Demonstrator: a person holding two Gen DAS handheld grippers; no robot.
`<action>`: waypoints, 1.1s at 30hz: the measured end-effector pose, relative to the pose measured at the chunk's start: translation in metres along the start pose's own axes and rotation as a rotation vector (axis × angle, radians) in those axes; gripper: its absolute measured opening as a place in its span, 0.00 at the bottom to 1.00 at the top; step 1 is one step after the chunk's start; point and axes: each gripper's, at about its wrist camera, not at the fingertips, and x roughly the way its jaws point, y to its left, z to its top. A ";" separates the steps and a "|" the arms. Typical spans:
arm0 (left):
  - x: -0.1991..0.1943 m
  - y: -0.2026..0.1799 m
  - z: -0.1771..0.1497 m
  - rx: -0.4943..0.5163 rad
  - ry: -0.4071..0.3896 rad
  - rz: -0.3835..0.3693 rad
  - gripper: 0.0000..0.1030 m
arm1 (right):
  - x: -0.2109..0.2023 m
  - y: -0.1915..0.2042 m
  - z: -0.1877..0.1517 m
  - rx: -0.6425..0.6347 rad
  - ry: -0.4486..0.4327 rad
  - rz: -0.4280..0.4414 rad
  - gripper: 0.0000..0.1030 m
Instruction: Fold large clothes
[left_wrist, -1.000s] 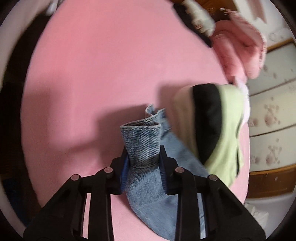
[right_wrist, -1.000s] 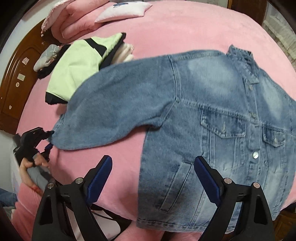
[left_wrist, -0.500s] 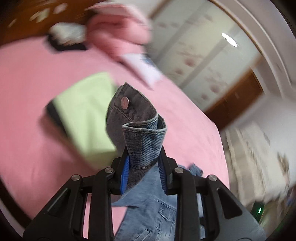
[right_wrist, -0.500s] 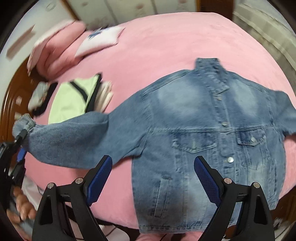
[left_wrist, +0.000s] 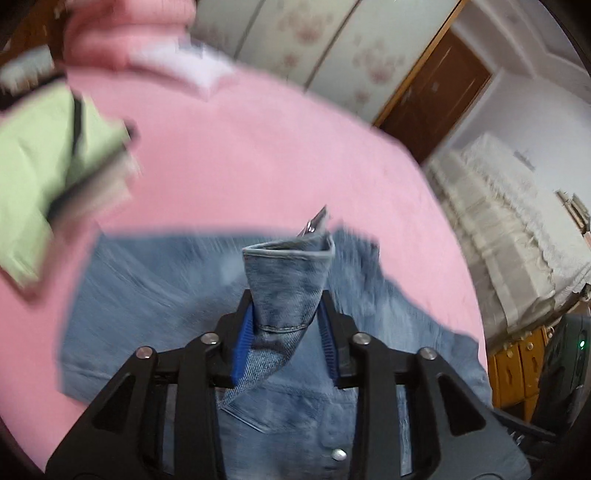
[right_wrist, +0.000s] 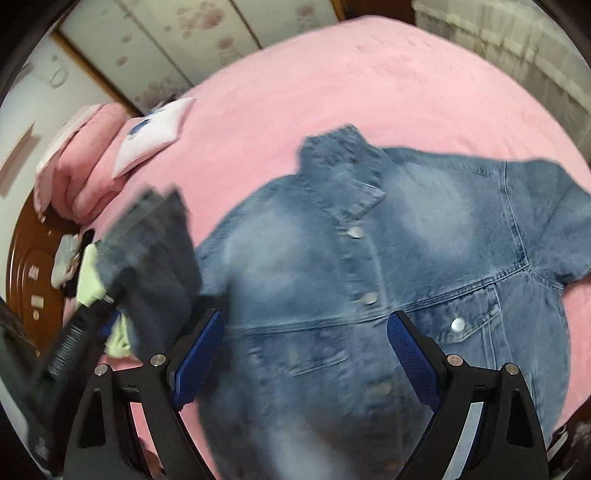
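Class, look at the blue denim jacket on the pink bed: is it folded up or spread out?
Mostly spread: blue denim jacket lies front-up, buttoned, on the pink bed; one sleeve cuff is lifted.

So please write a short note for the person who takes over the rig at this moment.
Left hand-held gripper: jaws have just been opening, denim sleeve cuff is between the pads, above the jacket front.
Right hand-held gripper: open, empty, above the denim jacket.
The jacket lies face up, buttoned, on the pink bed.
Done: left sleeve brought inward.
Left: lay it flat, fold the other sleeve and the body.
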 end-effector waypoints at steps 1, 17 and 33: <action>0.029 -0.003 -0.012 -0.021 0.076 -0.002 0.40 | 0.013 -0.011 0.003 0.013 0.015 0.003 0.89; 0.010 0.072 -0.091 -0.186 0.222 0.383 0.71 | 0.118 -0.077 -0.031 0.038 0.316 0.162 0.77; 0.022 0.131 -0.110 -0.284 0.229 0.514 0.71 | 0.104 -0.024 0.007 -0.172 0.094 0.160 0.07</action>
